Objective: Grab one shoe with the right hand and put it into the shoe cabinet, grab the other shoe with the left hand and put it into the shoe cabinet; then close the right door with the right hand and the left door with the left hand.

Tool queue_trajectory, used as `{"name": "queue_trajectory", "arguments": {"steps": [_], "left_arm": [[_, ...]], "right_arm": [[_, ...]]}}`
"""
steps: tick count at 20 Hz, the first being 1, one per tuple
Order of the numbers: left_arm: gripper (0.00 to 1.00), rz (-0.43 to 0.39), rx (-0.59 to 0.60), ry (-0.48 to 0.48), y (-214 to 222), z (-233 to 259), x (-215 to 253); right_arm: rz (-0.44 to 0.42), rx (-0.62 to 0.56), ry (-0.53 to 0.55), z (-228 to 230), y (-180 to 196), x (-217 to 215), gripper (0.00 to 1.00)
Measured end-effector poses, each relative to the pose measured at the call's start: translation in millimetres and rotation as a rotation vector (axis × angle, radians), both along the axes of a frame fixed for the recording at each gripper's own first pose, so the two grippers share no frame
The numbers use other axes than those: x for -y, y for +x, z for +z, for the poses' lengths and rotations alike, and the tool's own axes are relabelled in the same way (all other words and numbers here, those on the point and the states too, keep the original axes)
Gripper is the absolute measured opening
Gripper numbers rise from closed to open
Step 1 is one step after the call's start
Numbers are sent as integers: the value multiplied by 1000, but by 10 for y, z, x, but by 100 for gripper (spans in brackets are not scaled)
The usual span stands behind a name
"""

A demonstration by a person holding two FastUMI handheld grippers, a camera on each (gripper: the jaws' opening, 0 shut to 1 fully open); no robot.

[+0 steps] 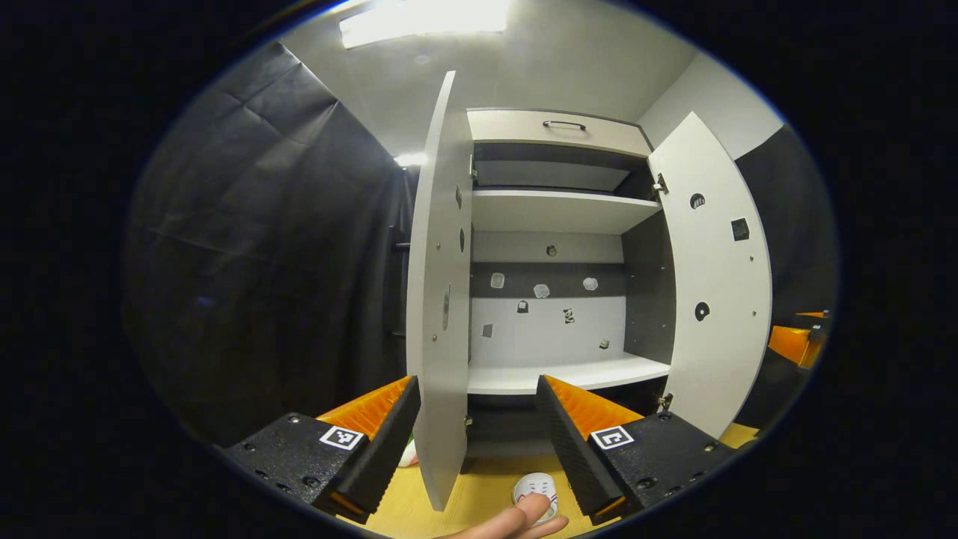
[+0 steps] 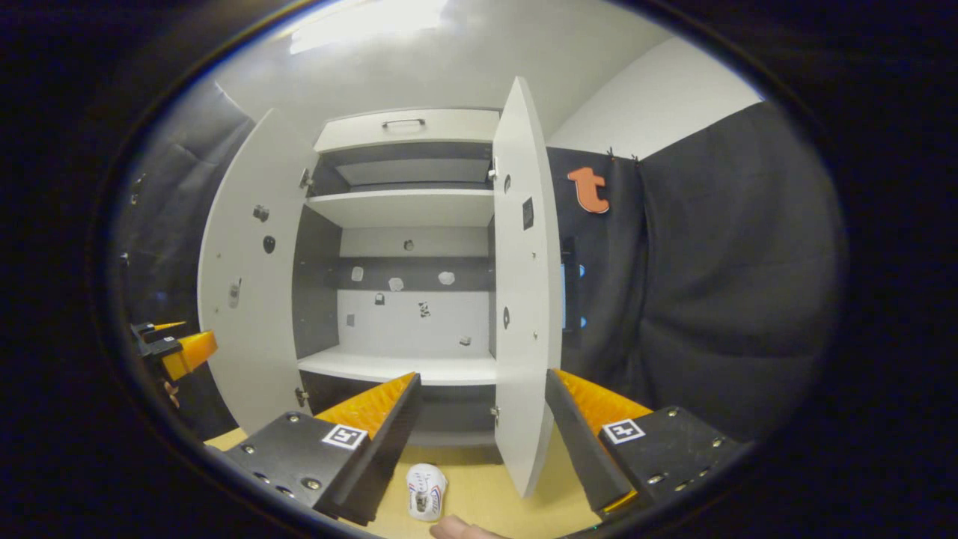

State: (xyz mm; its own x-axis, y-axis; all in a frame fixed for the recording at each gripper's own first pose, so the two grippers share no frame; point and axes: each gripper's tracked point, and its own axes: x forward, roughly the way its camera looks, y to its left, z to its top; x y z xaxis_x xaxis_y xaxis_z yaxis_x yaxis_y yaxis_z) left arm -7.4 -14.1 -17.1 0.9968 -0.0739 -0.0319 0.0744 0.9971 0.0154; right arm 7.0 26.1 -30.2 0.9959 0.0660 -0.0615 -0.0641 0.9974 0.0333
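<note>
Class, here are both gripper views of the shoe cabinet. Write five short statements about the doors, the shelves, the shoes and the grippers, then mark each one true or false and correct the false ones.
1. Both doors of the shoe cabinet stand open. True.
2. A shoe already sits on the lower shelf. False: the shelf is bare; a white shoe lies on the floor in front of the cabinet.
3. The right gripper is shut on the shoe. False: it is open and holds nothing.
4. The left gripper is open. True.
5. The drawer front at the top has a dark handle. True.
</note>
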Motion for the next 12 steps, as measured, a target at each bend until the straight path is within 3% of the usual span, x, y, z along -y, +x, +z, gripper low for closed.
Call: {"name": "queue_trajectory", "arguments": {"steps": [2, 3, 4, 6, 8, 9, 12], "left_arm": [[94, -12, -7, 0, -18, -33, 38], [94, -16, -11, -6, -25, -48, 48], [94, -20, -13, -11, -36, -61, 54], [95, -28, -20, -17, -57, -102, 70], [95, -32, -16, -19, -87, -134, 72], [95, -28, -13, -22, -95, -154, 62], [95, -53, -19, -19, -137, -255, 144]], "right_arm": [[15, -18, 7, -95, 43, -35, 98], [18, -27, 1, -157, 75, -51, 94], [27, -41, -9, -242, 99, -76, 98], [72, -80, -21, -473, 130, -207, 98], [105, -127, -28, -760, 171, -334, 98], [118, -146, -34, -926, 197, -411, 94], [170, -241, -64, -1581, 207, -714, 99]]}}
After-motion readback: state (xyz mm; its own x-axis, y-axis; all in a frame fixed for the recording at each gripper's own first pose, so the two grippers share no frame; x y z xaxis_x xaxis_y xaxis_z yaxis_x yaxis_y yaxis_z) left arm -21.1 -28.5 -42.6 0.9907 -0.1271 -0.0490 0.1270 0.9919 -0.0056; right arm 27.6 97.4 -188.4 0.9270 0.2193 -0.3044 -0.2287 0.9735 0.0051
